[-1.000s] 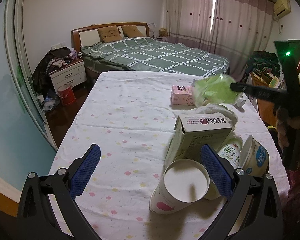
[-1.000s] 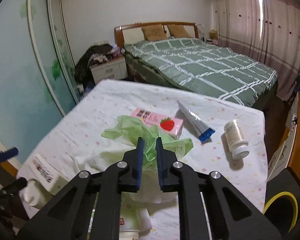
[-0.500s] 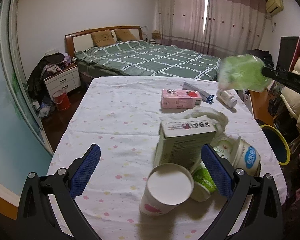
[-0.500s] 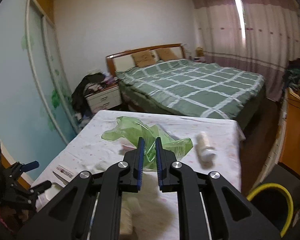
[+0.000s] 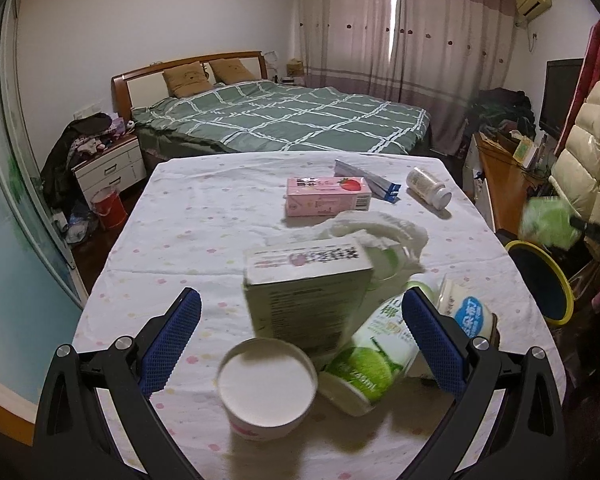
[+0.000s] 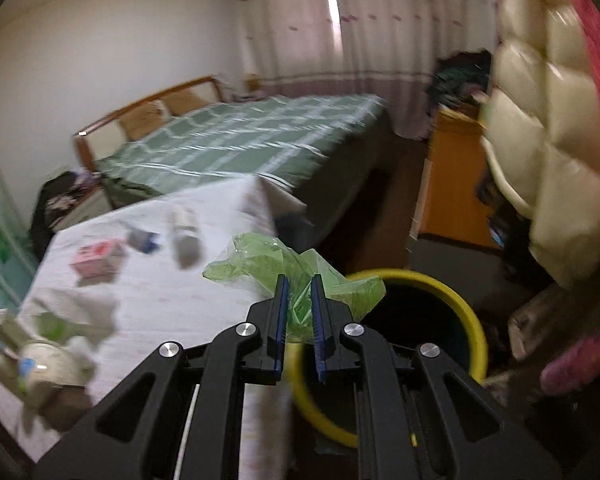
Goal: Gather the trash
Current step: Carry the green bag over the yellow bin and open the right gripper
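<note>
Green wrapper over the bin, the rest of the trash not yet collected.

The crumpled green plastic wrapper (image 6: 296,276) is clamped between my right gripper (image 6: 298,300) fingers, just above the yellow-rimmed bin (image 6: 452,292) beside the table (image 5: 204,216); a second ago I held it over the tabletop. My left gripper (image 5: 300,328) stays wide apart, holding nothing, near the paper cup (image 5: 266,386), green carton (image 5: 306,290) and coconut bottle (image 5: 368,360). The pink carton (image 5: 326,196), tube (image 5: 372,180) and pill bottle (image 5: 428,190) also remain.
</note>
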`<act>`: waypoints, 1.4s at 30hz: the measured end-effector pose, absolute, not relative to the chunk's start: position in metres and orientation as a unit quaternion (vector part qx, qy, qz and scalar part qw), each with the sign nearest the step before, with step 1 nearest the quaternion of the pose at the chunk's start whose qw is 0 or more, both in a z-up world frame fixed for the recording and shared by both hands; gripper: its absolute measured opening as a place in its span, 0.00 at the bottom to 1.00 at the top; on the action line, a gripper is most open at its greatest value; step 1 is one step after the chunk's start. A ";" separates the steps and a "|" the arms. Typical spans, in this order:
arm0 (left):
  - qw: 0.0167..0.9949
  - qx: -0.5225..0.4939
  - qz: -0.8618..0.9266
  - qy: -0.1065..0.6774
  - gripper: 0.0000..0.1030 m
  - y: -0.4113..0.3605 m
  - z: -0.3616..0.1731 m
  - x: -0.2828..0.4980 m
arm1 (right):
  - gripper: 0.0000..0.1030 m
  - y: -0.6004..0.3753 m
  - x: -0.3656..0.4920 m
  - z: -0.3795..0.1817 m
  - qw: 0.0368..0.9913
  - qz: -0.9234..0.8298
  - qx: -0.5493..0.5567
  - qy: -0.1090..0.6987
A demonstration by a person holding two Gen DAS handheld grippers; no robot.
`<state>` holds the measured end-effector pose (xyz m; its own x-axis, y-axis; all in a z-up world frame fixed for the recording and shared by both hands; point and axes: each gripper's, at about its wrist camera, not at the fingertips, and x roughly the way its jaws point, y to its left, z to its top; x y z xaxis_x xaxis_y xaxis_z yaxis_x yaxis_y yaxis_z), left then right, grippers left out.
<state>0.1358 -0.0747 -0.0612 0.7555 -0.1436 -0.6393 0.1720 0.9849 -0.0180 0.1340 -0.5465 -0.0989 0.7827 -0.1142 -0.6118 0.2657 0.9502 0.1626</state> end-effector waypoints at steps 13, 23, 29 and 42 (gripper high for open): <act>0.933 0.023 -0.071 0.352 0.96 -0.086 -0.068 0.147 | 0.17 -0.607 0.144 -0.196 0.892 -0.169 0.167 0.385; 0.933 0.022 -0.066 0.353 0.96 -0.088 -0.070 0.151 | 0.40 -0.610 0.140 -0.200 0.890 -0.168 0.182 0.382; 0.933 0.023 -0.054 0.356 0.96 -0.085 -0.074 0.156 | 0.44 -0.604 0.132 -0.194 0.893 -0.163 0.185 0.376; 0.931 0.018 -0.038 0.363 0.96 -0.080 -0.087 0.177 | 0.51 -0.595 0.125 -0.182 0.898 -0.155 0.186 0.368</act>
<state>0.1774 -0.0804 -0.0867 0.7331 -0.0588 -0.6776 0.0844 0.9964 0.0048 0.1249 -0.5947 -0.1820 0.6806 -0.1418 -0.7188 0.4157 0.8826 0.2195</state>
